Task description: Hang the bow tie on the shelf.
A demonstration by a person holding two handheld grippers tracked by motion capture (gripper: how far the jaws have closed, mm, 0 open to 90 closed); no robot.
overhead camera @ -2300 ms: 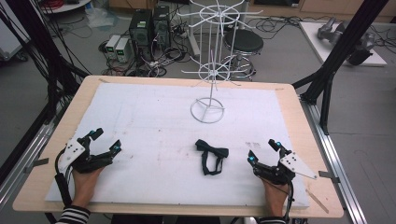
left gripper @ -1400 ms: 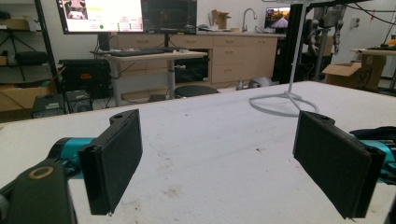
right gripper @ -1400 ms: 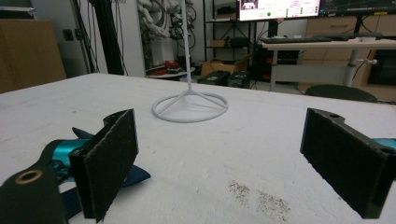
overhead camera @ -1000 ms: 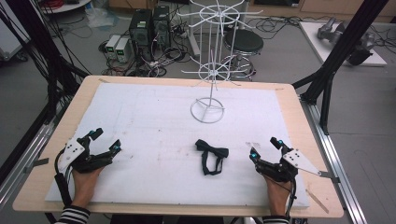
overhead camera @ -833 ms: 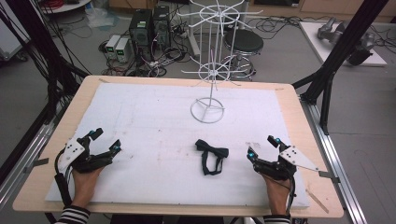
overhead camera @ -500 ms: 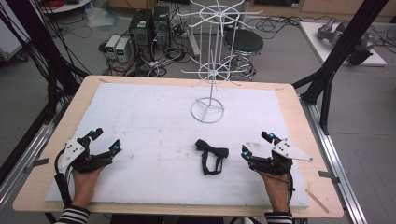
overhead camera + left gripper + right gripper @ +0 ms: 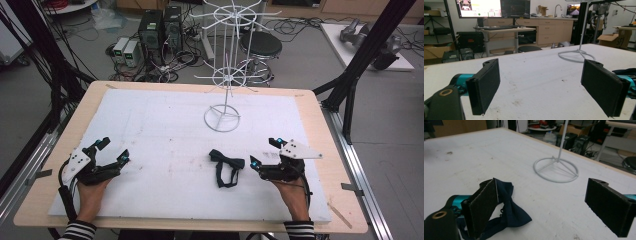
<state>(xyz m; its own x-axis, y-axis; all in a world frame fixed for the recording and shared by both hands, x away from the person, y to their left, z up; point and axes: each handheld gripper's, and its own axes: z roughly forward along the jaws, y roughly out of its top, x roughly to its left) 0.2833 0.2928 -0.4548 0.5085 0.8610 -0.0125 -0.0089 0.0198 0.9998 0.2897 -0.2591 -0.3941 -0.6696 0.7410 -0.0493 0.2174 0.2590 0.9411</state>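
Bow tie [image 7: 227, 166] lies just beside the wide-open right gripper [image 7: 264, 154]

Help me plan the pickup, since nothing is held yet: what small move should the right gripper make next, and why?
Probably slide the right gripper a little further left so its jaws straddle the bow tie. Its jaws stand wide open, one jaw already beside the tie's knot, which lies flat on the white mat, untouched.

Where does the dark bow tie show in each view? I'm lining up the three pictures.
High view: the bow tie lies on the white mat, just left of the right gripper.
Left gripper view: I can't make it out.
Right gripper view: low left, partly behind the left-hand jaw.
Shared landmark: the white wire stand's ring base.
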